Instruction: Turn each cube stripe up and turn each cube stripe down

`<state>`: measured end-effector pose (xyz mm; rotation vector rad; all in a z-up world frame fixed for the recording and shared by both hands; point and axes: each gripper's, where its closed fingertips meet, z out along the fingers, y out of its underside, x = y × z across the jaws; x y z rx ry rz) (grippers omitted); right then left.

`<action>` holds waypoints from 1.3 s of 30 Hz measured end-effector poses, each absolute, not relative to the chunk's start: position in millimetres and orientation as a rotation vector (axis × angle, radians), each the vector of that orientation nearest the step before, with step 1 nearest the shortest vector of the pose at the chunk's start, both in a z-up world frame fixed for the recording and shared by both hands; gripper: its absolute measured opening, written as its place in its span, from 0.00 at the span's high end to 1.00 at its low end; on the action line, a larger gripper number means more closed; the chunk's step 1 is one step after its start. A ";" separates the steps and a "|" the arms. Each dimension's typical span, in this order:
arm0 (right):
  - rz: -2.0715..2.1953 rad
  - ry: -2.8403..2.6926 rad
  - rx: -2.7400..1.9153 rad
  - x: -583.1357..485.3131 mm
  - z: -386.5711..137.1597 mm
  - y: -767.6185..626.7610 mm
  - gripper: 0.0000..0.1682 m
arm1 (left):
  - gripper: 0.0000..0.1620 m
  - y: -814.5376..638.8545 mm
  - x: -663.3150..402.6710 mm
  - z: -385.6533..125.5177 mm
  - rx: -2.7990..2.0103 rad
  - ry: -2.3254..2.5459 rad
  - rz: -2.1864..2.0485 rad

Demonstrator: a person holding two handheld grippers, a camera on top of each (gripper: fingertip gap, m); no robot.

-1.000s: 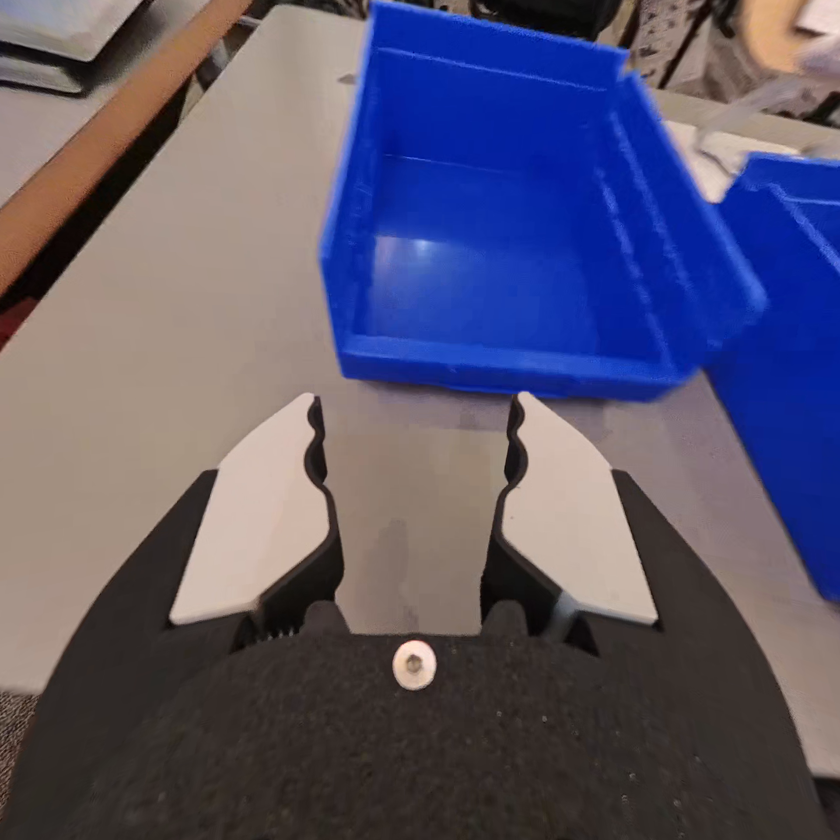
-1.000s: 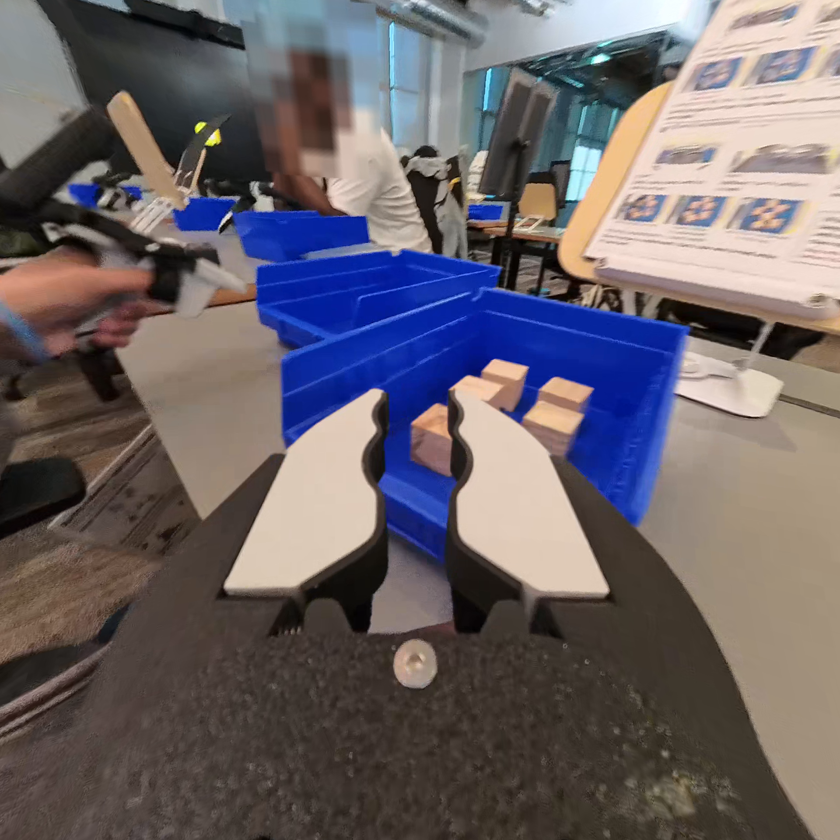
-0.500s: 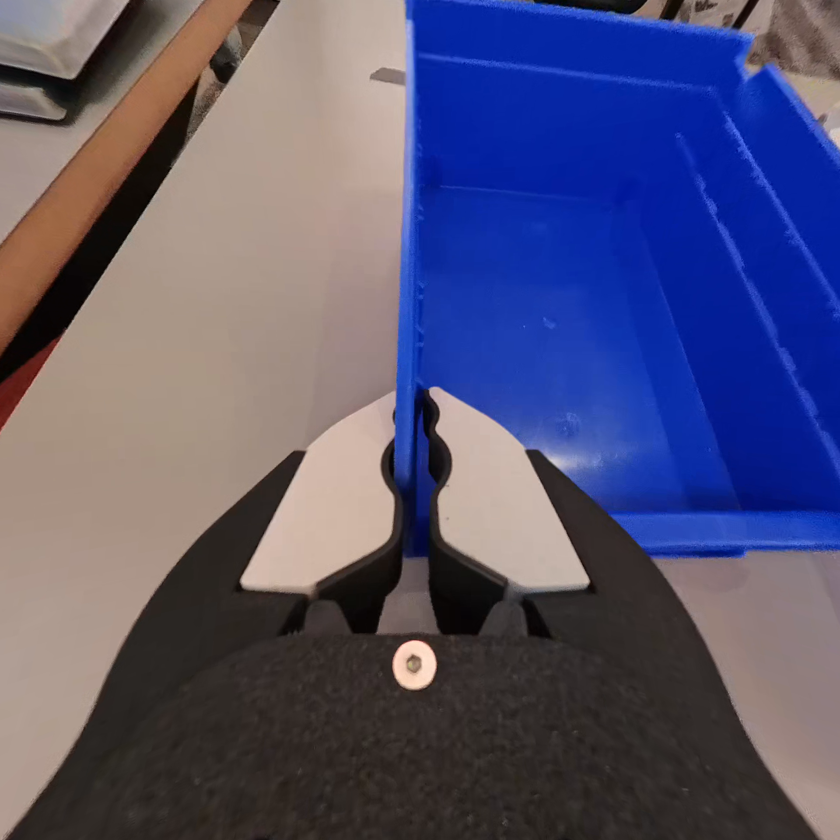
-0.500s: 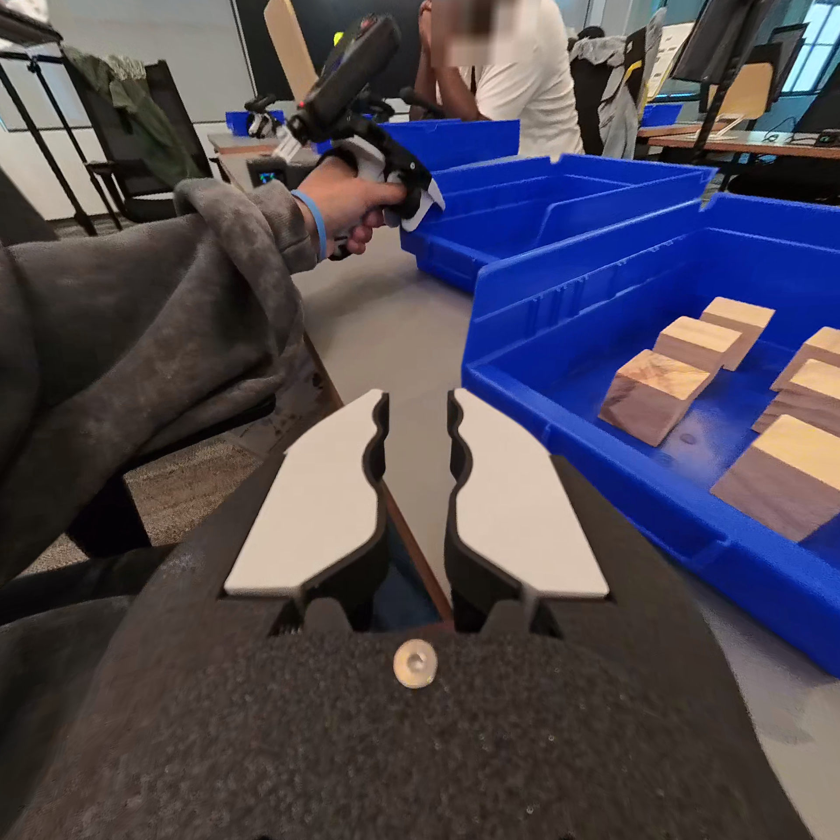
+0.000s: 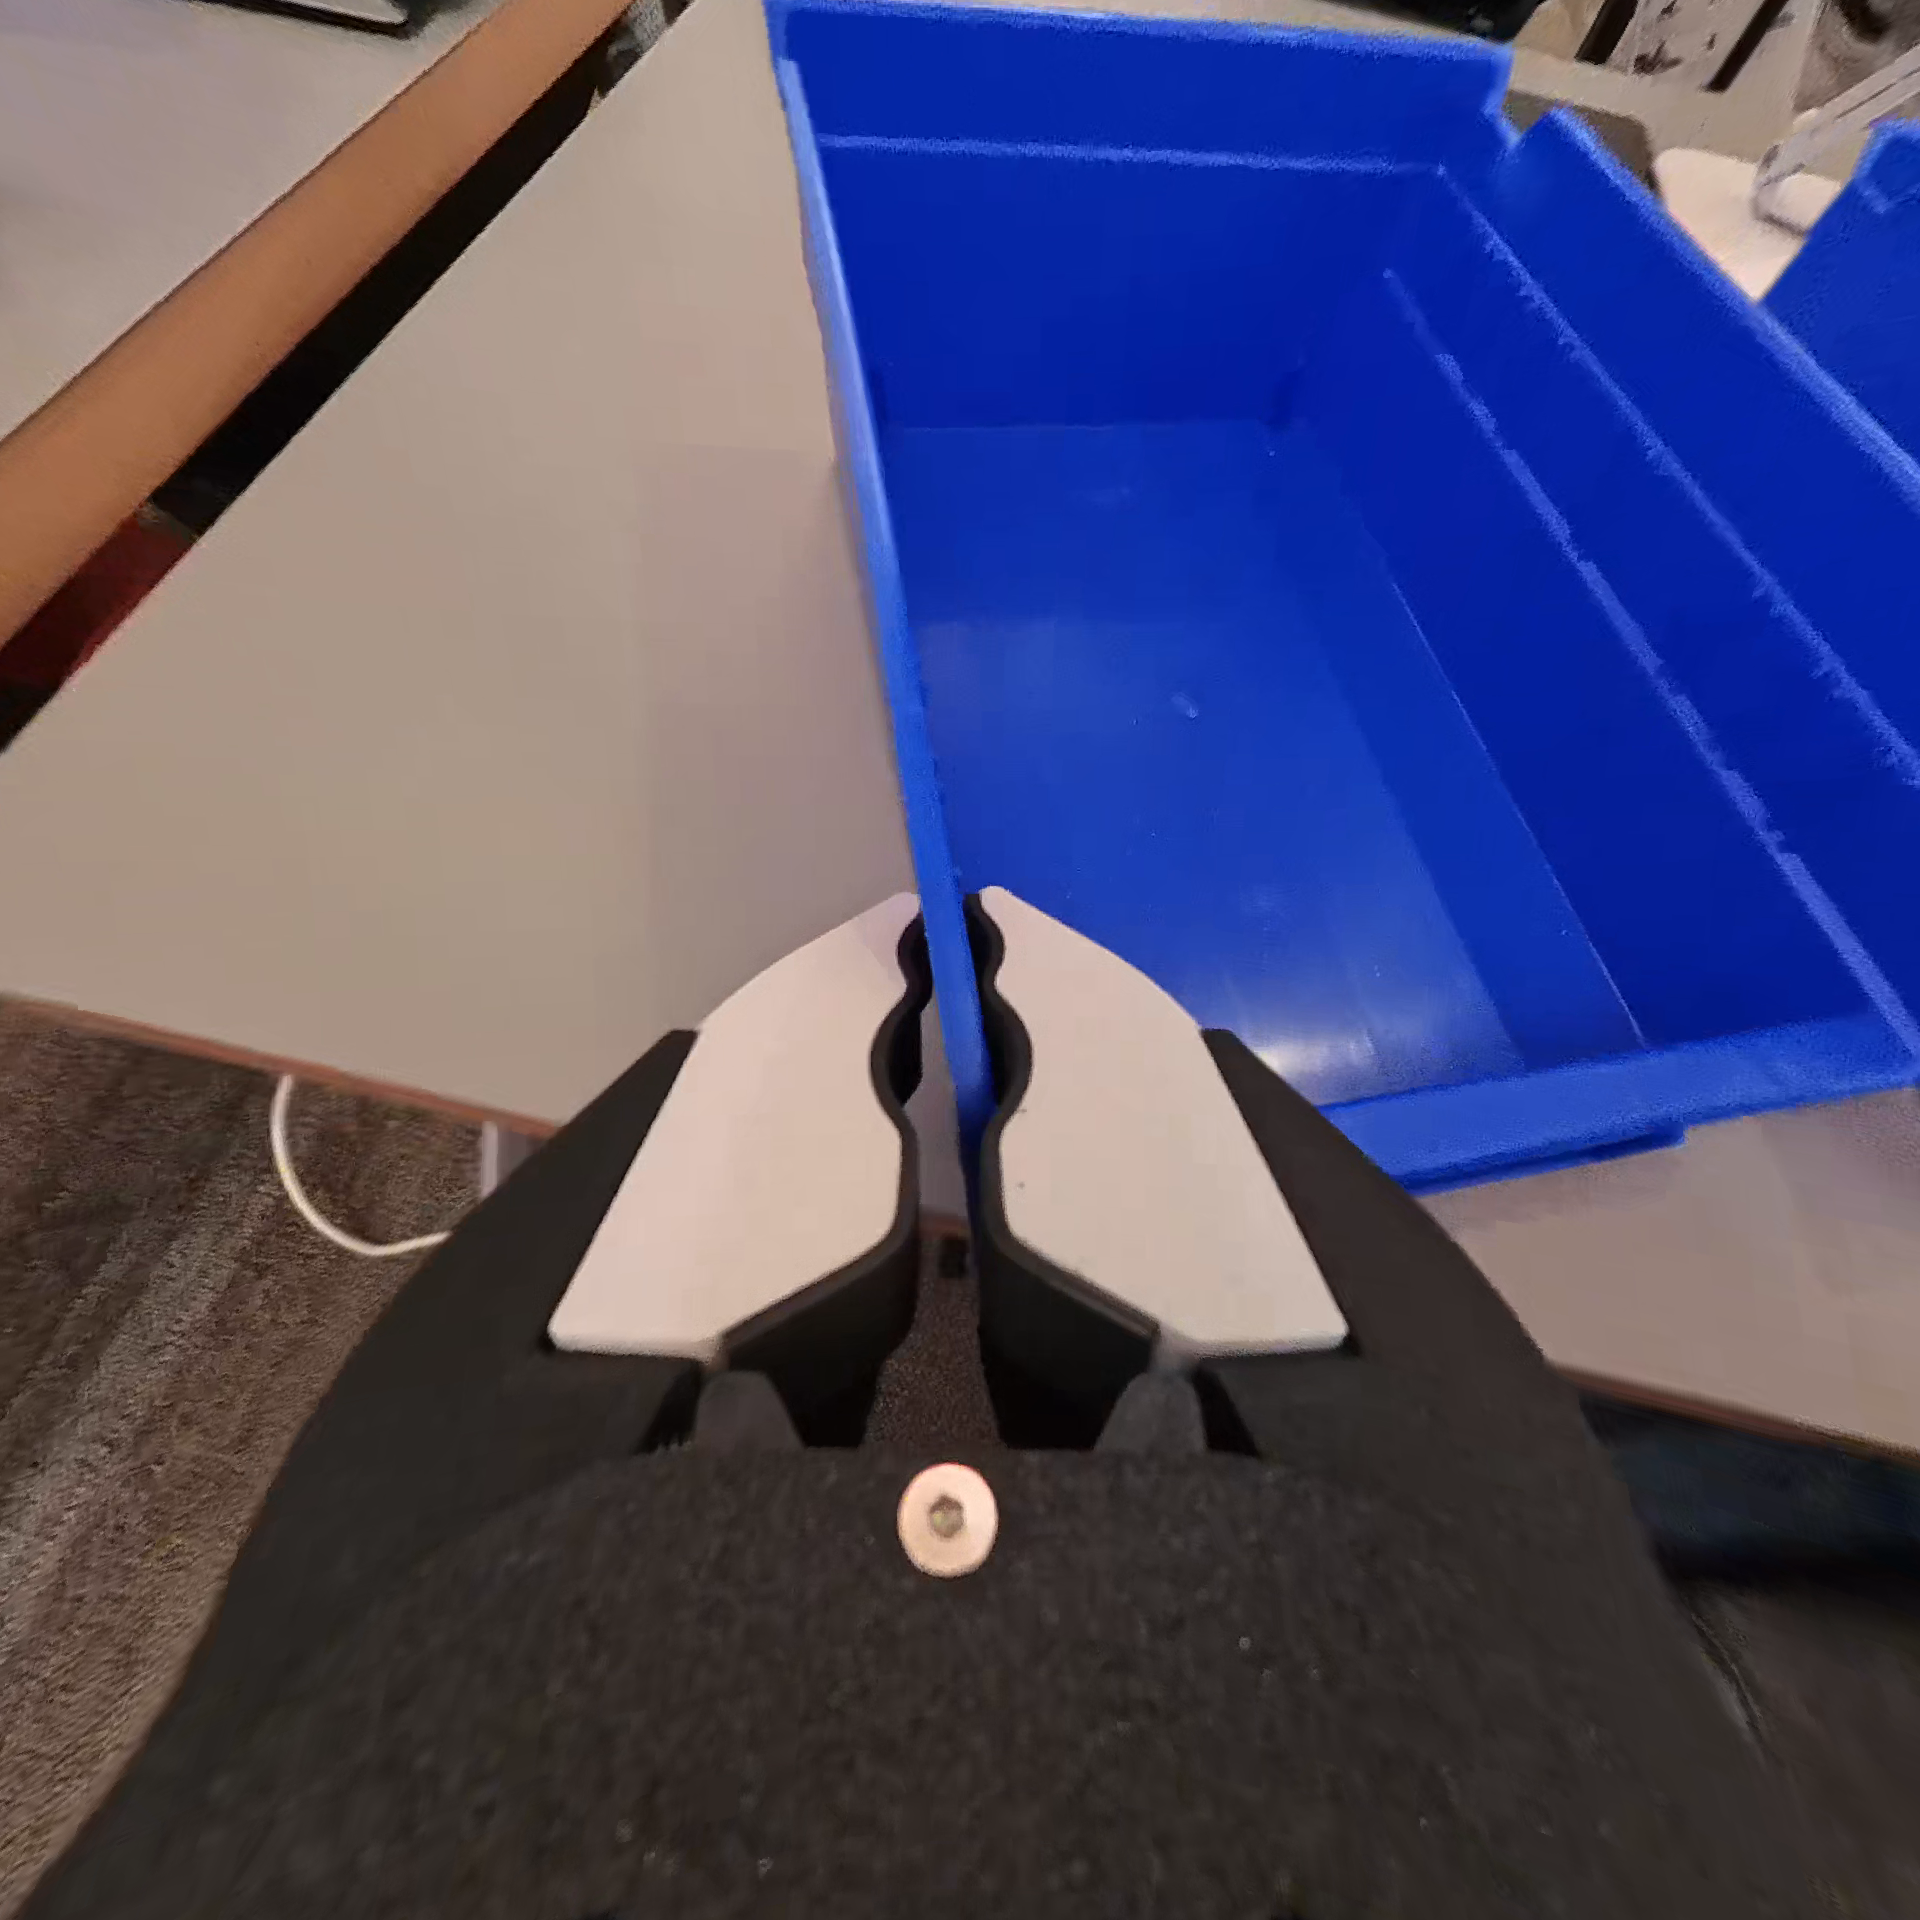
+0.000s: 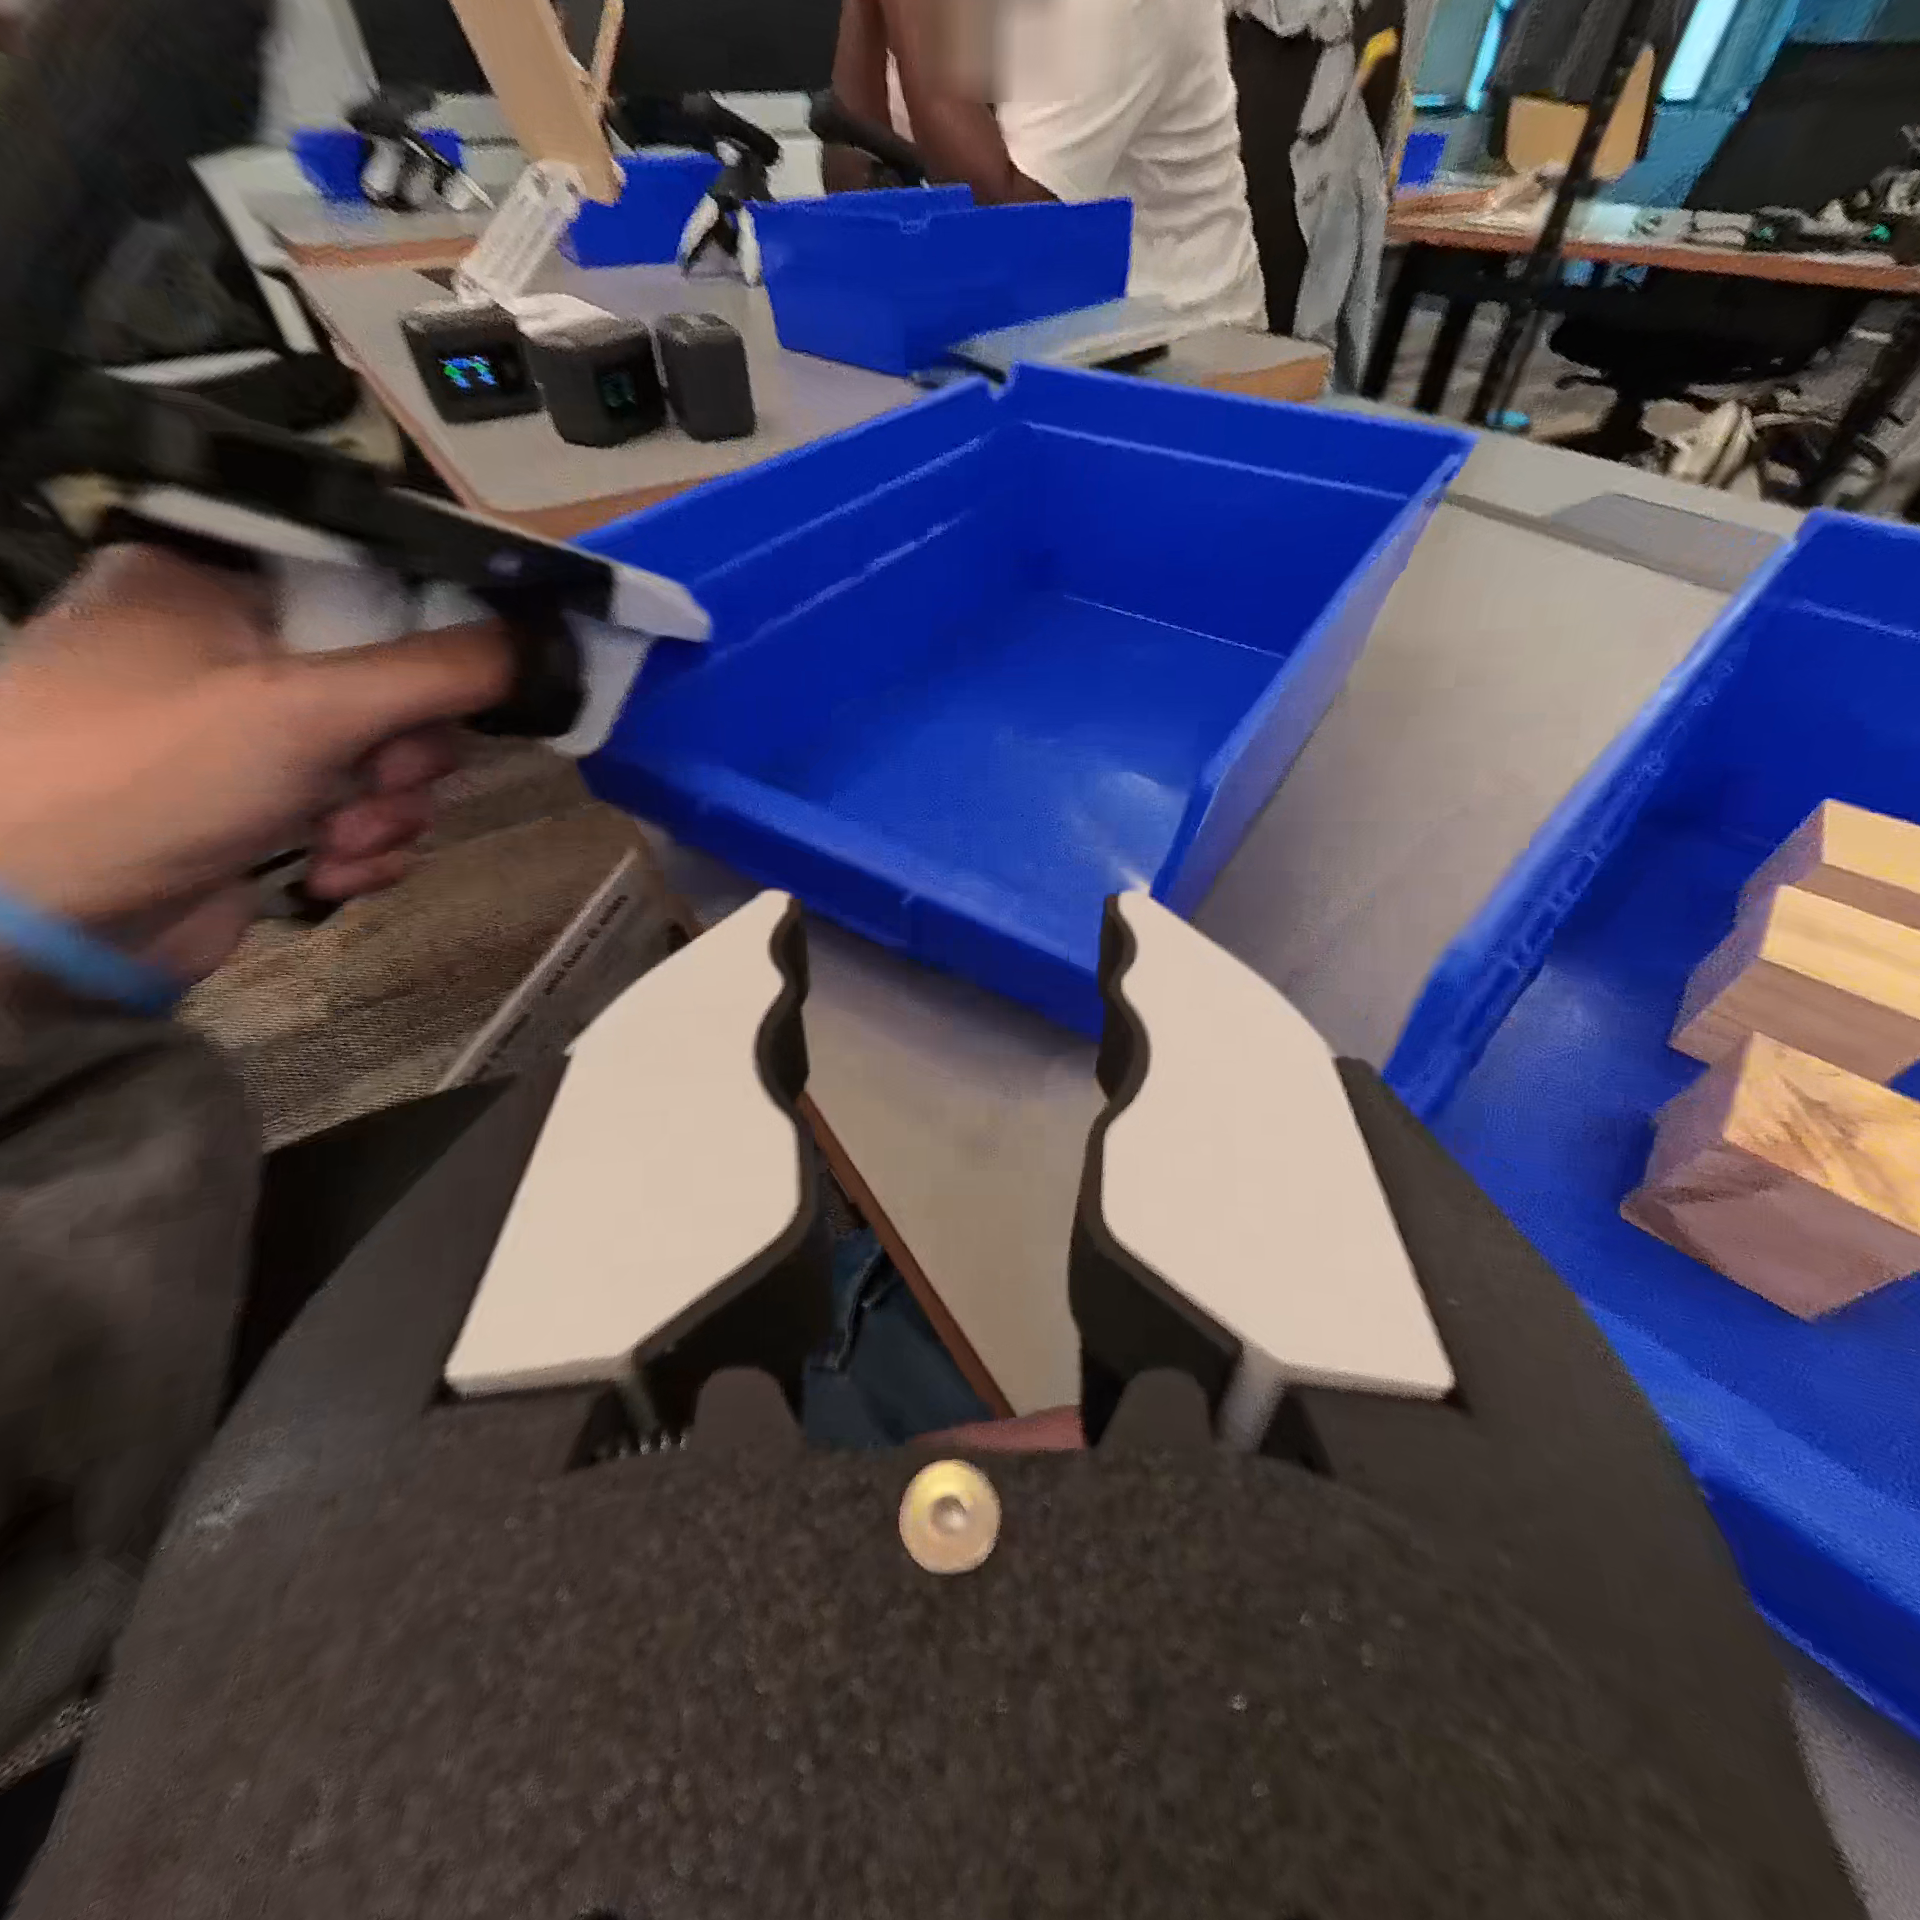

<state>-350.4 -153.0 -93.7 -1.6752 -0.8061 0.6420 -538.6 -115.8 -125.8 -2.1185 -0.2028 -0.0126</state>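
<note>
Left gripper [image 5: 948, 914] clamps the empty blue bin's [image 5: 1195, 727] left wall; right gripper [image 6: 951, 914] hangs wide, empty.
Wooden cubes [image 6: 1808, 1174] (right bin [image 6: 1538, 1195]) look rigid, light: grasp opposite flat faces.

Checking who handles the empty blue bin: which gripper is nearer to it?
Left. The left gripper is clamped on the empty blue bin's side wall; the right gripper hangs open just short of its front edge.

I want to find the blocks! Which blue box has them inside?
The blue box on the right holds the wooden blocks. The middle box, pinched by the left tongs, is empty.
</note>
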 end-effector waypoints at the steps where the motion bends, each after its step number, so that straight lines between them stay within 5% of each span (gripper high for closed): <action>1: 0.618 -0.790 -1.706 -356.7 -97.1 -148.5 0.66 | 0.97 -124.1 -536.0 -125.6 -2.108 -0.205 -0.029; 4: 0.581 -0.778 -1.734 -370.0 -105.0 -142.9 0.78 | 0.97 -144.1 -528.0 -125.4 -2.092 -0.202 -0.051; 7: 0.524 -0.765 -1.702 -374.5 -104.4 -144.7 0.78 | 0.96 -156.7 -524.6 -125.1 -2.086 -0.191 -0.039; 11: 0.412 -0.724 -1.441 -353.7 -66.1 -165.4 0.76 | 0.97 -165.6 -526.5 -126.0 -2.079 -0.191 -0.050; 16: 0.338 -0.704 -1.607 -346.7 -102.7 -141.2 0.62 | 0.97 -176.3 -521.7 -125.9 -2.077 -0.178 -0.061; 20: 0.451 -0.675 -1.723 -359.1 -115.2 -133.7 0.72 | 0.97 -180.1 -520.5 -125.6 -2.070 -0.186 -0.039; 22: 0.458 -0.629 -1.746 -352.4 -108.5 -130.8 0.91 | 0.98 -182.3 -526.1 -125.1 -2.052 -0.187 0.037; 23: 0.450 -0.626 -1.726 -349.7 -103.5 -129.0 0.92 | 0.98 -183.0 -524.2 -121.8 -2.022 -0.187 0.024; 31: 0.334 -0.473 -1.497 -290.9 -1.8 -115.9 0.97 | 0.98 -169.1 -469.2 -13.0 -1.726 -0.078 0.095; 39: 0.081 -0.262 -1.446 -108.5 89.3 -97.0 0.96 | 0.98 -94.4 -293.2 74.8 -1.637 0.130 -0.117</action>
